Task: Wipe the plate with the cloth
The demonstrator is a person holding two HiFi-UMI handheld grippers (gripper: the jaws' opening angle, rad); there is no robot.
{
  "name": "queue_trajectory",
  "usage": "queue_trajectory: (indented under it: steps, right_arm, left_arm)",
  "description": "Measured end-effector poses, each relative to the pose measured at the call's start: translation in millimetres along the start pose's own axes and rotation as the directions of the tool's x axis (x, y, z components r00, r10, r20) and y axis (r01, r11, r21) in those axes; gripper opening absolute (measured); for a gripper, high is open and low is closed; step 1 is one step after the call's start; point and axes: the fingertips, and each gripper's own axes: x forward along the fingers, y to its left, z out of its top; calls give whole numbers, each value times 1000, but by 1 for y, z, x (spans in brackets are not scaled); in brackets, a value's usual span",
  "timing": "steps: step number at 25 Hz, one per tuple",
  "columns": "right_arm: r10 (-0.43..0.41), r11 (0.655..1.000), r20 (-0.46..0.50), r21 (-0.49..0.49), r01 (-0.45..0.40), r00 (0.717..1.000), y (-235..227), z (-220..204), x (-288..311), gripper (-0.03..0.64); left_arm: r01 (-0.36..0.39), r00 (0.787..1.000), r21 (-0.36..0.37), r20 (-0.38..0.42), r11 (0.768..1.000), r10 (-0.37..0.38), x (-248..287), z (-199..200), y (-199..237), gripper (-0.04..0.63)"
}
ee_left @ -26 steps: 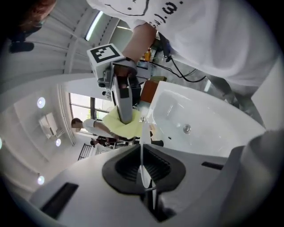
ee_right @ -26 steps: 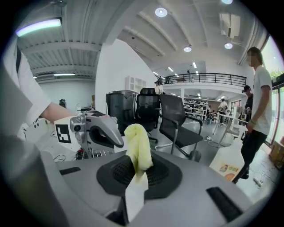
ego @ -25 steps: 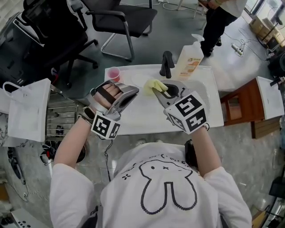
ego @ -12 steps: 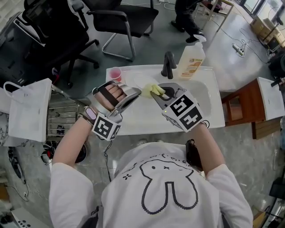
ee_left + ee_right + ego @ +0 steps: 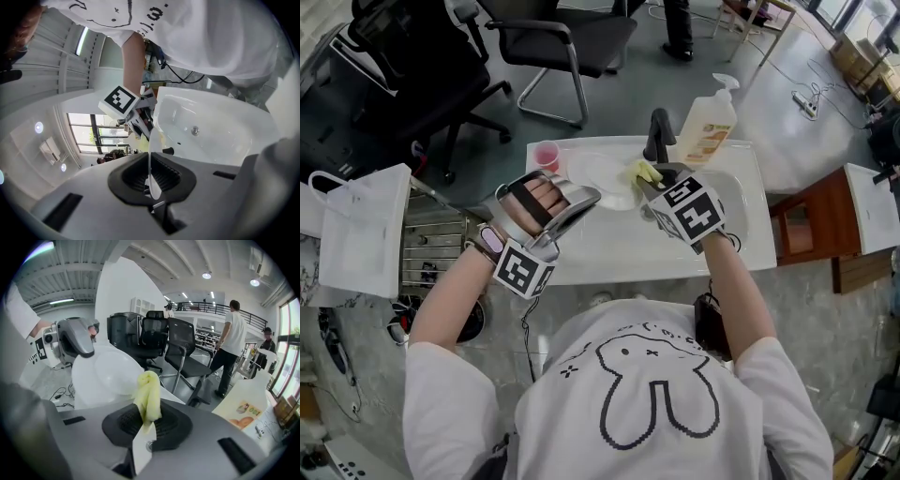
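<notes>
A white plate (image 5: 602,180) is held over the white sink (image 5: 741,248), and my left gripper (image 5: 584,199) is shut on its near-left rim. In the left gripper view the plate (image 5: 151,164) shows edge-on between the dark pads. A rolled yellow cloth (image 5: 643,172) sticks out of my right gripper (image 5: 652,184), which is shut on it. The cloth's tip is at the plate's right rim. In the right gripper view the cloth (image 5: 149,398) stands up in front of the plate's face (image 5: 104,375); whether they touch I cannot tell.
A black faucet (image 5: 655,133) rises at the back of the sink, with a soap pump bottle (image 5: 706,126) to its right and a pink cup (image 5: 547,156) at the back left corner. Office chairs (image 5: 567,42) stand beyond. A wooden cabinet (image 5: 811,230) stands right.
My right gripper has carried the cloth away from me and lower, from above the sink's middle to the plate's right rim. The left gripper has kept its place with the plate.
</notes>
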Motion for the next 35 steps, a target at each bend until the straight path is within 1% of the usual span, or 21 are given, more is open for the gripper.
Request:
queue_trajectory:
  steps: [5,8,11,13,15,17,19,21,24,27,30,32,35]
  right_arm:
    - [6,1000,-40,28,-5,999,-12,-2,23,48]
    - [2,999,-33,41,-1,999,-17,1,21,49]
    - [-14,997,26,81,12,1000,-21,15,0,48]
    - [-7,995,84,100,-1,996,-17,28,-18,48]
    - [22,994,144,101,-37,989,-5,42,-34,48]
    - [70,992,200,85,-89,977,12,55,-46,49]
    - [127,988,227,54,-143,966,29,63,-52,48]
    - [169,984,215,19,-177,962,43,64,-51,48]
    - [179,984,177,-15,-179,968,51,58,-43,48]
    - [152,988,141,-33,-149,978,46,50,-35,48]
    - [98,995,97,-44,-94,990,33,36,-28,49]
    - [71,997,76,-23,-70,995,23,27,-24,48]
    - [56,998,65,21,-58,996,15,18,-21,48]
  left_arm:
    - [-1,1000,5,14,1000,1,1,4,0,20]
    - [-2,1000,-1,10,1000,2,0,3,-1,18]
    - [-11,1000,-8,3,1000,11,1,1,1,18]
    - [-15,1000,-8,-1,1000,15,1,1,2,18]
    - [-16,1000,-6,-1,1000,16,2,1,3,18]
    - [-16,1000,-1,2,1000,16,3,2,3,18]
    - [-15,1000,4,6,1000,15,4,3,4,18]
    - [-15,1000,11,10,1000,15,5,6,4,18]
    - [-9,1000,29,20,1000,8,6,10,3,18]
    - [-1,1000,40,25,999,0,5,12,2,18]
    - [-5,1000,50,25,999,4,3,13,3,18]
    - [-5,1000,57,25,998,4,2,13,3,18]
    - [0,1000,54,24,999,-1,0,14,2,18]
